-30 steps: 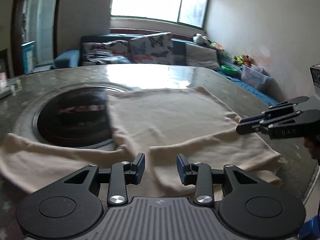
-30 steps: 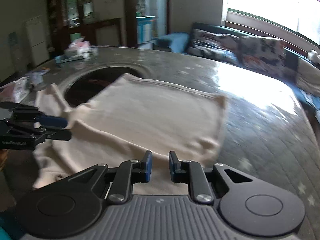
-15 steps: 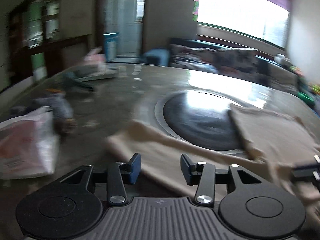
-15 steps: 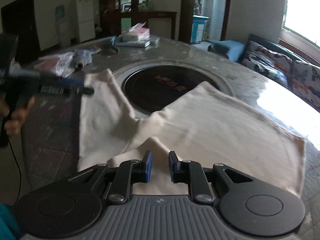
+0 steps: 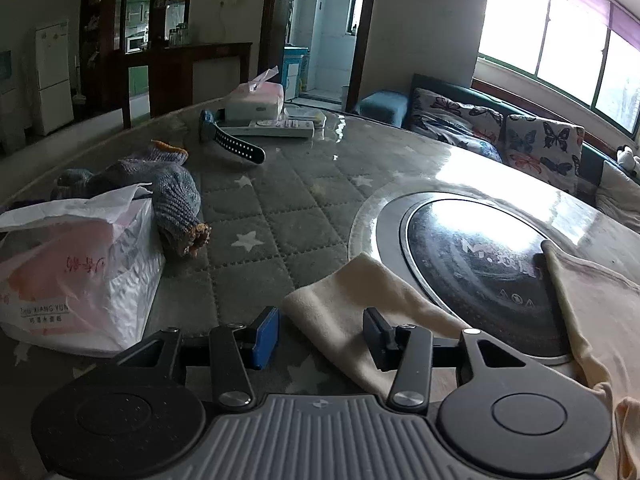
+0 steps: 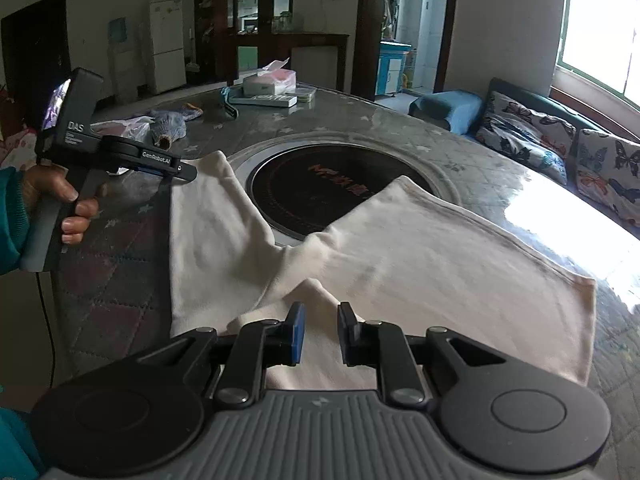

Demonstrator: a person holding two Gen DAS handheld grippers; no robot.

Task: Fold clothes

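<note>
Two hand-held grippers: left hand-held gripper (image 5: 320, 334) gaping over cream garment (image 6: 400, 256) sleeve, right hand-held gripper (image 6: 320, 334) narrow, empty

One cream garment (image 6: 400, 256), two hand-held grippers (image 5: 320, 334) (image 6: 319, 334)

The cream garment (image 6: 400, 256) runs under the right tongs' (image 6: 319, 334) housing, so its near hem is lost to me, and in the left wrist view its body is cut by the right edge. Whether cloth is nipped between those narrow jaws cannot be told. The induction plate (image 5: 472, 264) is partly covered by a sleeve (image 5: 360, 312). The print on the plastic bag (image 5: 68, 276) is too small to read. Behind the knitted gloves (image 5: 168, 188) something dark is cut off.
</note>
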